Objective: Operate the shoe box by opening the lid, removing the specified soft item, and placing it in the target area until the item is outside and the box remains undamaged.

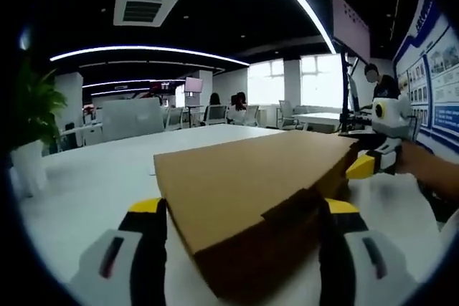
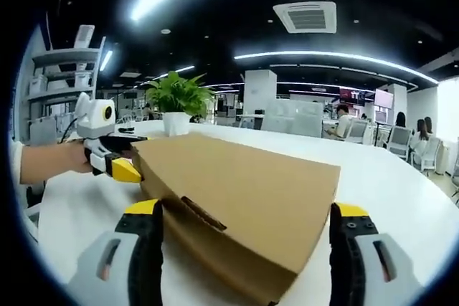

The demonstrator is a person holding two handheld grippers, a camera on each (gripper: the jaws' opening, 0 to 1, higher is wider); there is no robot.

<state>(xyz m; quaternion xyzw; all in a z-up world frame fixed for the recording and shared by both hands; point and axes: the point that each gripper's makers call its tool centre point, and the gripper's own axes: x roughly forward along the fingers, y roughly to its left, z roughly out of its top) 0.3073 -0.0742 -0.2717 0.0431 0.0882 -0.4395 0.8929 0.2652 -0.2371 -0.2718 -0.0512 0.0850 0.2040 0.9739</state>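
A closed brown cardboard shoe box lies on the white table, lid down, with a tuck flap on its near side. My left gripper is open, its jaws straddling one end of the box. My right gripper is open too and straddles the opposite end of the box. Each gripper shows in the other's view: the right one at the far right corner, the left one at the far left corner, a yellow fingertip against the cardboard. Nothing of the box's inside shows.
A crinkled white sheet lies right of the box. A potted plant stands at the table's far edge. A person's hand holds the left gripper. Desks, chairs and seated people are far behind. Bare tabletop spreads around the box.
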